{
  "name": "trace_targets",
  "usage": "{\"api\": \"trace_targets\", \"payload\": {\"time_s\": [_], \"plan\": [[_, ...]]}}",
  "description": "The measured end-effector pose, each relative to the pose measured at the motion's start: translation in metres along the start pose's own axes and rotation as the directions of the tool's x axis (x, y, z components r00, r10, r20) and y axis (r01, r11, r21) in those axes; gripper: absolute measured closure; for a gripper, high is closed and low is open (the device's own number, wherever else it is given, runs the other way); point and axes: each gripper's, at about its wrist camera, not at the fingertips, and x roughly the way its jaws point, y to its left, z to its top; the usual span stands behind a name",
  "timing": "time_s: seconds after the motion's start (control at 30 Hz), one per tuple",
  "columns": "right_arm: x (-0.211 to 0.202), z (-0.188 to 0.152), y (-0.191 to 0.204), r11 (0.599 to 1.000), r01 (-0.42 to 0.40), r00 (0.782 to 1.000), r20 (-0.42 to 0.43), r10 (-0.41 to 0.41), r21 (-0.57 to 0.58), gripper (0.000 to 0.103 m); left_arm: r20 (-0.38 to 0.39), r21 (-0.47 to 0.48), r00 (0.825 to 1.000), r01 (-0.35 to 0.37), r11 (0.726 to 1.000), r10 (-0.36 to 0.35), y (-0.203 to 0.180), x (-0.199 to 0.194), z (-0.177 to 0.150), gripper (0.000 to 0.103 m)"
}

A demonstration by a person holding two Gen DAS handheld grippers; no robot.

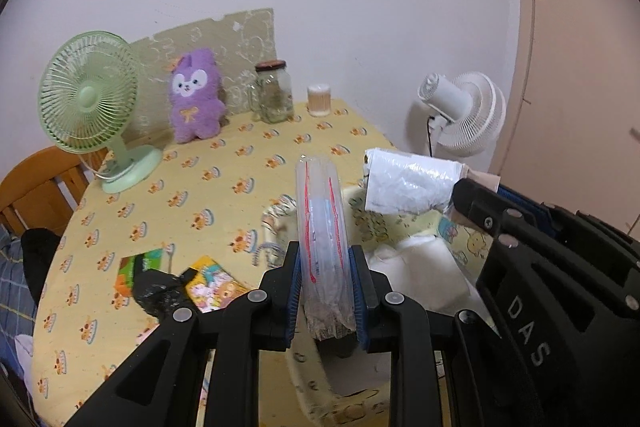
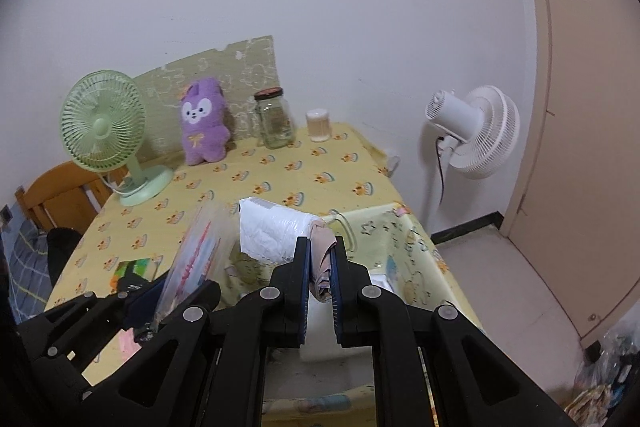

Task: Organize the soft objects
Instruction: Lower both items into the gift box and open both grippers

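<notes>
Left hand-held gripper (image 1: 325,287): jaws clamped on a rolled clear zip bag (image 1: 322,223) with red seal lines, the roll standing up between the blue pads (image 1: 295,283). Same bag (image 2: 192,259) shows at the left of the right wrist view, tilted.

Right hand-held gripper (image 2: 320,267): jaws clamped on a pinkish-beige soft piece (image 2: 322,247) that carries a crinkled white plastic bag (image 2: 272,231) at its far end. From the left wrist view this gripper (image 1: 460,195) enters from the right, the white plastic bag (image 1: 408,183) sticking out to its left.

Both bundles hang above a yellow fabric storage basket (image 1: 472,239) with cartoon print, which sits at the near right of the desk (image 1: 240,163). White padding (image 1: 424,267) lies inside the basket.

Desk wears a yellow cloth with an orange pattern. Far side, left to right: green desk fan (image 1: 90,95), purple plush toy (image 1: 196,95), glass jar (image 1: 274,93), small cotton-swab container (image 1: 319,101). Near left: 2 colourful booklets (image 1: 212,283), partly hidden by a black object. A white standing fan (image 2: 476,131) stands on the floor to the right, by the wall. A wooden chair (image 1: 36,187) sits at the far left.
</notes>
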Motion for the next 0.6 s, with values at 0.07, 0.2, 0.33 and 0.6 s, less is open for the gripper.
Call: {"api": "trace_targets", "payload": {"time_s": [0.07, 0.2, 0.33, 0.6], "plan": [[0.003, -0.002, -0.005, 1.0, 0.007, 1.0, -0.008, -0.007, 0.01, 0.091, -0.016, 0.007, 1.0, 0.006, 1.0, -0.006, -0.004, 0.005, -0.002, 0.082], [0.01, -0.006, -0.013, 1.0, 0.018, 0.999, -0.029, -0.017, 0.018, 0.091, -0.042, 0.014, 0.999, 0.013, 1.0, -0.012, -0.011, 0.013, -0.006, 0.081], [0.018, -0.01, -0.02, 0.999, 0.028, 0.998, -0.048, -0.026, 0.03, 0.091, -0.076, 0.029, 0.997, 0.006, 1.0, -0.004, -0.017, 0.023, -0.009, 0.079], [0.033, -0.017, -0.03, 0.998, 0.041, 0.996, -0.087, -0.037, 0.045, 0.091, -0.123, 0.06, 0.992, 0.031, 0.998, -0.024, -0.026, 0.032, -0.009, 0.055]]}}
